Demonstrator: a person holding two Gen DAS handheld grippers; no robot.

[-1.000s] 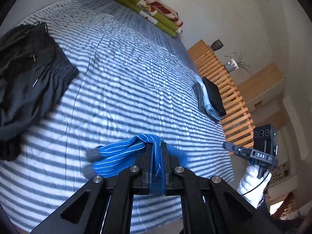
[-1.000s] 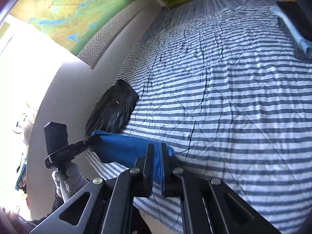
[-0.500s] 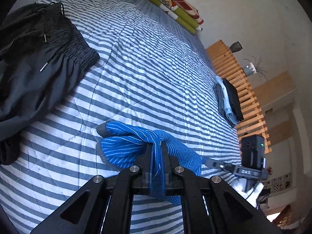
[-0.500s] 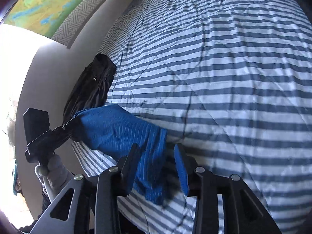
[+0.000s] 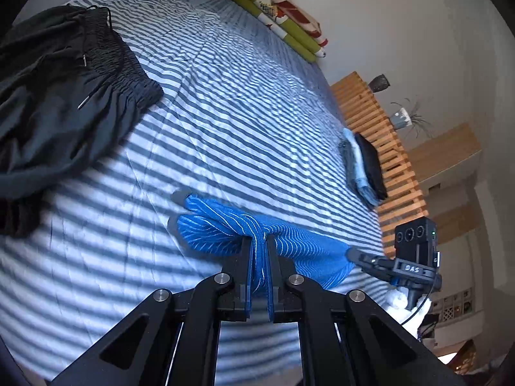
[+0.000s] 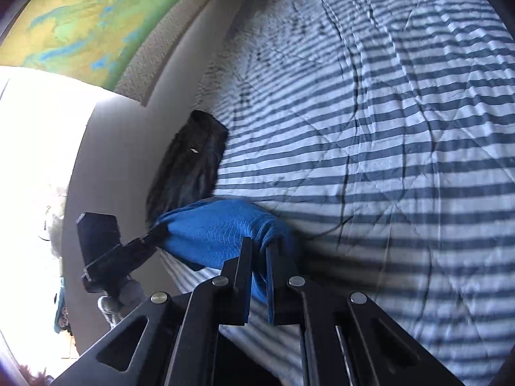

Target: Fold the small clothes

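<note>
The blue garment (image 5: 206, 228) has come down from hanging between the two tools and now rests near the front edge of the striped bed (image 5: 244, 103), partly spread, with one end bunched. The right tool (image 6: 257, 244) let go half a second ago, its jaws standing wide around the cloth; they have just been closing again and now pinch a fold of the blue fabric between them. The left tool (image 5: 257, 241) has kept its narrow clamp on the same garment throughout. Judging from this, the cloth has been laid down and re-gripped at a new spot, so a fold can be drawn across it next; the folding itself looks barely begun.

Counted, largest to smallest: one bed; one pair of black shorts (image 5: 64, 96) lying unfolded at the bed's left side, well apart from the blue piece; one stack of pillows (image 5: 283, 22) at the far end; one pile of folded clothes (image 5: 363, 164) at the bed's right edge, seemingly three pieces, though the view is too small to be sure; one blue garment; two tools.
</note>
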